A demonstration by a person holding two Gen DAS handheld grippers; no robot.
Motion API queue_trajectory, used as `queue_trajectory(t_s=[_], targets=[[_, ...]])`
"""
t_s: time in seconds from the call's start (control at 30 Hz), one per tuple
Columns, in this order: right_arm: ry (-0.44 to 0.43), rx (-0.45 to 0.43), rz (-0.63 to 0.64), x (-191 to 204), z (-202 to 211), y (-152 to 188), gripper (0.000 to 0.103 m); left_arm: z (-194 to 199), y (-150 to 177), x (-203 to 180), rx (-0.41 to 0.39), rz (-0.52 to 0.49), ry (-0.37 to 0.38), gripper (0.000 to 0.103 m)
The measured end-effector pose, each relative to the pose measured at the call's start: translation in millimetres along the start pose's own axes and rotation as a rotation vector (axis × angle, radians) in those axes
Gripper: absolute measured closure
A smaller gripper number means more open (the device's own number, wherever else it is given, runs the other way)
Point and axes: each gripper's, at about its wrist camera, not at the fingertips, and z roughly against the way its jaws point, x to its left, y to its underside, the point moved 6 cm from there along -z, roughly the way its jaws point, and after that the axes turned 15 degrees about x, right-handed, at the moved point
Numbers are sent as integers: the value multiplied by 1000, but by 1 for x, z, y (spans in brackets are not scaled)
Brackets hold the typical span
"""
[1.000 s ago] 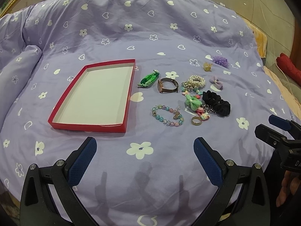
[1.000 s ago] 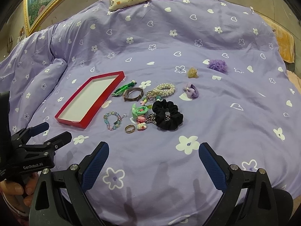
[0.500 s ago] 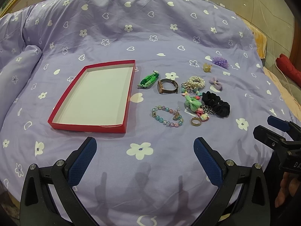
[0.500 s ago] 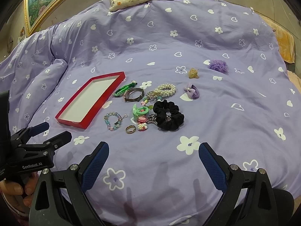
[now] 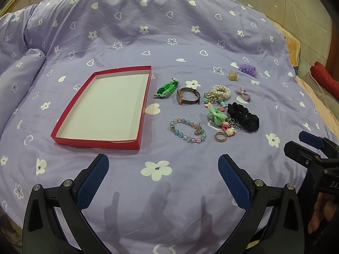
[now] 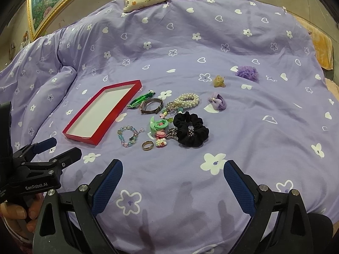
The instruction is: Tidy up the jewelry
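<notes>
Left wrist view shows my left tongs point(image 5: 163, 177) and right tongs point(image 6: 172, 184) both wide open and empty above the bed, jewelry point(image 5: 211, 110) clustered centre-right beside the empty red tray point(image 5: 95, 142), so I'd start with the beaded bracelet point(image 5: 187, 130) nearest it.

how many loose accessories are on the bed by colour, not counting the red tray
Green: 2, braided band, bow
Purple: 2, pom, bow
Black: 1, scrunchie
White: 1, pearl bracelet
Brown or gold: 3, watch, ring, amber clip
Pastel mix: 2, bead bracelet, charm cluster
Total: 11; the tangled middle may hide more.
</notes>
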Motion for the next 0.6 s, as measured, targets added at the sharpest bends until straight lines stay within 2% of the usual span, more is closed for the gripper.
queue_trajectory(t_s=[0.27, 0.47, 0.6], targets=[[-30, 24, -22, -10, -11, -7, 7, -18, -9, 2, 37, 8, 57, 0], [-60, 40, -49, -21, -21, -17, 8, -40, -20, -2, 102, -9, 99, 0], [-61, 53, -62, -29, -31, -29, 15, -50, -30, -11, 123, -43, 88, 0]])
